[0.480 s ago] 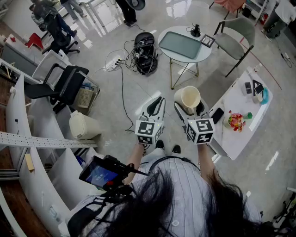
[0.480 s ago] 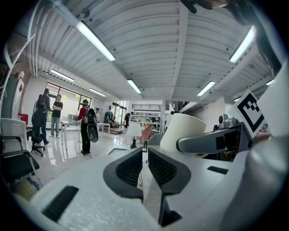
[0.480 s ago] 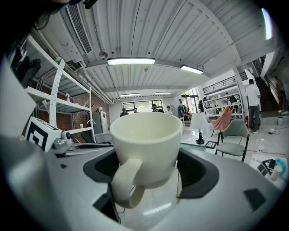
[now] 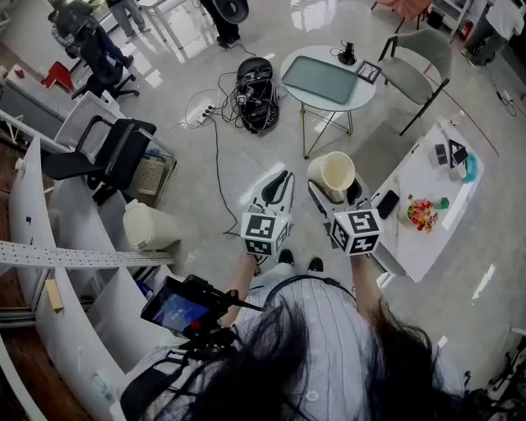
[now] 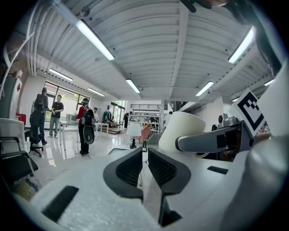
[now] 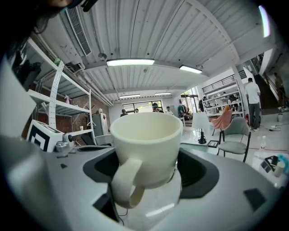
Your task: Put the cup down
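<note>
One upright cream ceramic cup (image 4: pixel 332 171), held wide in the right gripper (image 4: pixel 335 194).
White table (image 4: pixel 411 240) is below-right of the cup; left gripper (image 4: pixel 278 187) closed, empty.

Bright, even light comes from long ceiling lamps (image 5: pixel 95 39) and from windows (image 5: pixel 67 92) far behind. The polished floor (image 4: pixel 271 25) gives white glare in the head view. Shadows are soft. Both gripper views bend strongly at the edges, with black corners. The cup (image 6: pixel 146 144), close to the lens, looks slightly soft.
</note>
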A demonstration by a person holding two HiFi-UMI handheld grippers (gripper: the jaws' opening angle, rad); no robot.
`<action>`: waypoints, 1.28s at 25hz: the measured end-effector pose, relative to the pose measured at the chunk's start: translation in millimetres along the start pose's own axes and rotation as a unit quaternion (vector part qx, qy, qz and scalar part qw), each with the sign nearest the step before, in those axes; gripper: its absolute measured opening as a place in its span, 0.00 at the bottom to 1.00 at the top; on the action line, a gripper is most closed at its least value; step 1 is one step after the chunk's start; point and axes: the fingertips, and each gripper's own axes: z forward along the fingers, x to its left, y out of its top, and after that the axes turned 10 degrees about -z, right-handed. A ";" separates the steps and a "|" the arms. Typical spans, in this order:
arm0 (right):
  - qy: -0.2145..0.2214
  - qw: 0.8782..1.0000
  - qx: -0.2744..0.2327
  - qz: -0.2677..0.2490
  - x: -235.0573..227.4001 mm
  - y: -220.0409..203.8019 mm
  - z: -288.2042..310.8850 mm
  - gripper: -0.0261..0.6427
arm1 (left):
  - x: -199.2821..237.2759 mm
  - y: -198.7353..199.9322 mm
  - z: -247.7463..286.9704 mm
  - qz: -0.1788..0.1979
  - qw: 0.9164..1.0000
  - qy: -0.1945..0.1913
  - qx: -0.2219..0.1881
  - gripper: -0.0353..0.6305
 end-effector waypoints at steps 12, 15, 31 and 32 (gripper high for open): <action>-0.019 1.000 0.007 0.010 12.8 -1.5 24.7 0.64 | 29.0 4.8 -1.6 0.011 1.000 -0.017 0.006 0.13; -0.025 1.000 0.006 0.009 17.9 0.7 33.5 0.64 | 40.2 7.6 -3.2 0.011 1.000 -0.020 0.004 0.13; -0.027 0.999 0.028 0.010 18.5 -7.7 62.6 0.64 | 69.9 -7.4 16.0 -0.017 0.999 -0.021 0.026 0.13; -0.027 0.999 0.029 0.010 15.7 -8.0 64.8 0.64 | 70.0 -8.4 19.6 -0.018 0.999 -0.022 0.027 0.13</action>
